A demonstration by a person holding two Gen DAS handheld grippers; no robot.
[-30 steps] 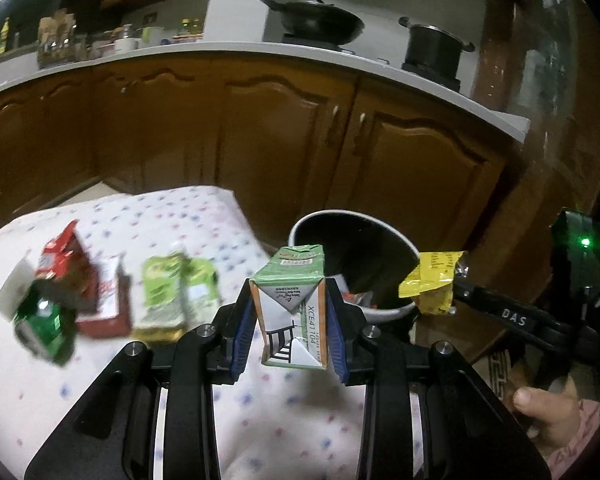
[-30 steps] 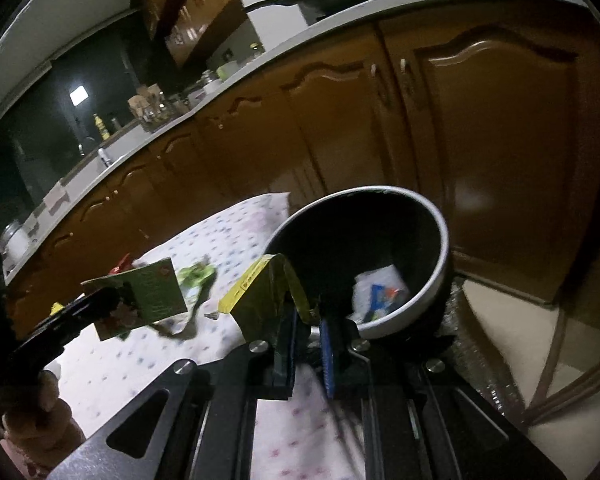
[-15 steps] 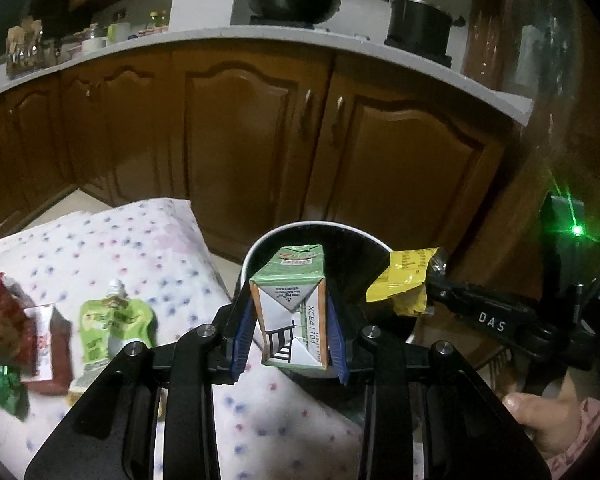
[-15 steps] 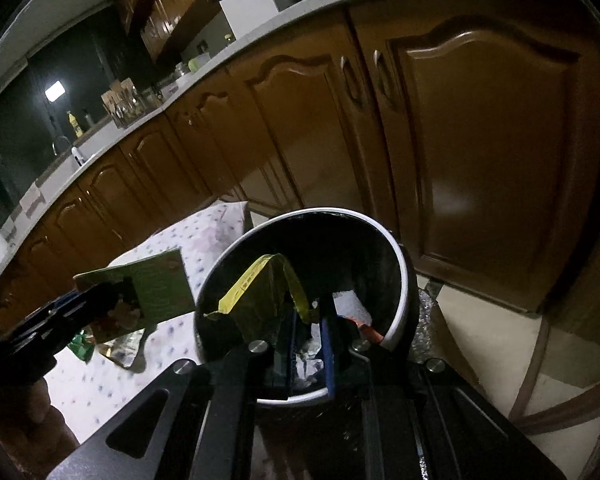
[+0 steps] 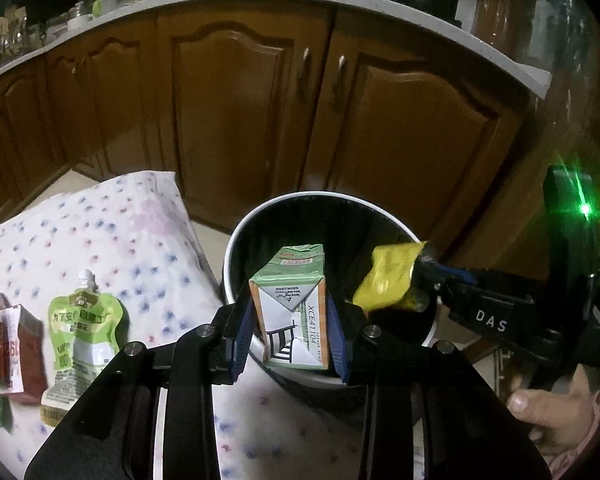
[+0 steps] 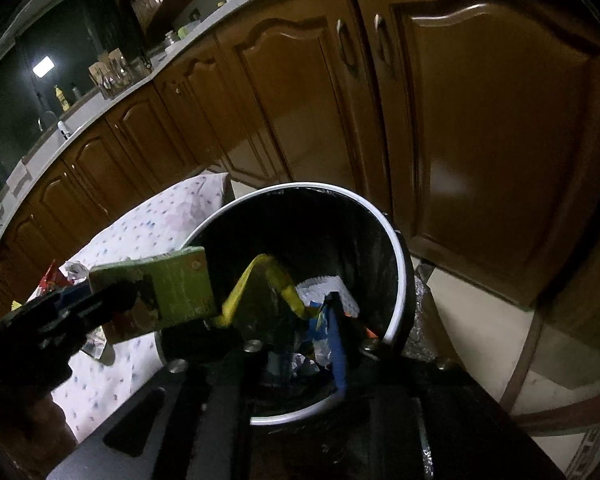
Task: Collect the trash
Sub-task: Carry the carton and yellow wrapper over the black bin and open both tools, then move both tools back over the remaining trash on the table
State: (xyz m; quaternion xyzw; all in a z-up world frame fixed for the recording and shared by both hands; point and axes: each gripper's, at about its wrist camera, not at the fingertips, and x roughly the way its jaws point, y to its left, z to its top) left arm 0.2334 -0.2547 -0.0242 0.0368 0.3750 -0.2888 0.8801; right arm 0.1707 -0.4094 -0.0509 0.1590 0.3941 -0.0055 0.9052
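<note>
Both grippers are hovering over the bin [image 5: 236, 248], left gripper [image 5: 290, 334] clamping a carton [image 5: 290, 312], right gripper [image 6: 300, 320] pinching a yellow wrapper [image 6: 260, 284], while pouches [image 5: 80, 332] are waiting on the desk [image 5: 140, 240].

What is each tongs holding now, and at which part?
Left tongs grip the green carton by its two sides. Right tongs pinch the yellow wrapper at its lower end.
</note>
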